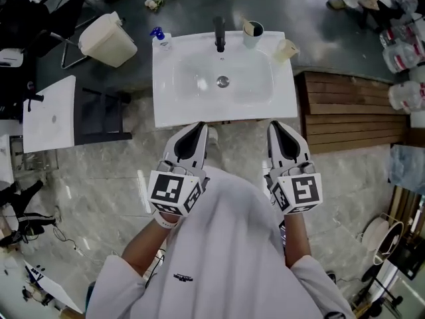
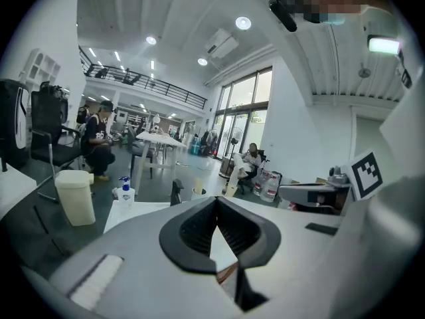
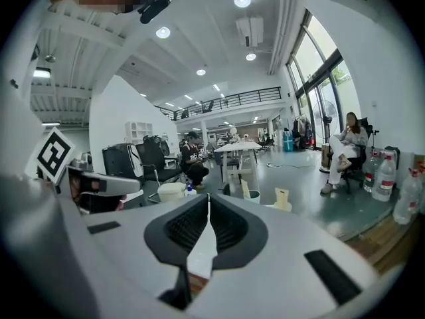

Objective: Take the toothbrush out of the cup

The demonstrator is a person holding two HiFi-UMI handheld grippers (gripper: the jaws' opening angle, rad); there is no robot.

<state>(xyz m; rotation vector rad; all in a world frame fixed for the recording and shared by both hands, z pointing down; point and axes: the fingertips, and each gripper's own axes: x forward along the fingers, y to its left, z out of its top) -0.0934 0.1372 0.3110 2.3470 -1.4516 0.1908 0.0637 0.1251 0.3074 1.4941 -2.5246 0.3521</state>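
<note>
Fingers (image 2: 192,231) of the left gripper (image 1: 198,127) are pressed together with nothing between them. The right gripper (image 1: 277,126) is the same: its black ribbed pads meet at the tip, empty. Both grippers are held side by side, pointing forward, in front of the person's white top (image 1: 229,244). Under them is a pale marbled floor (image 1: 99,178).

Just ahead of the fingertips stands a white sink (image 1: 166,105), its near edge close to both grippers, neither touching it. A round drain (image 1: 223,82) sits in the middle of the basin, and a dark tap (image 1: 219,35) rises at the back rim. Just right of the tap, on that rim, stands the cup (image 1: 253,37), upright, with the toothbrush (image 3: 245,189) in it, its pale top showing above the rim. Further right, at the back corner, is a small beige holder (image 1: 287,50). At the back left corner is a pump bottle (image 1: 160,37) with a blue top.

Left of the sink stands a cream bin (image 1: 108,40); right of it, a wooden platform (image 1: 348,111). Far behind, across a grey hall, a person (image 3: 348,148) sits on a chair.
</note>
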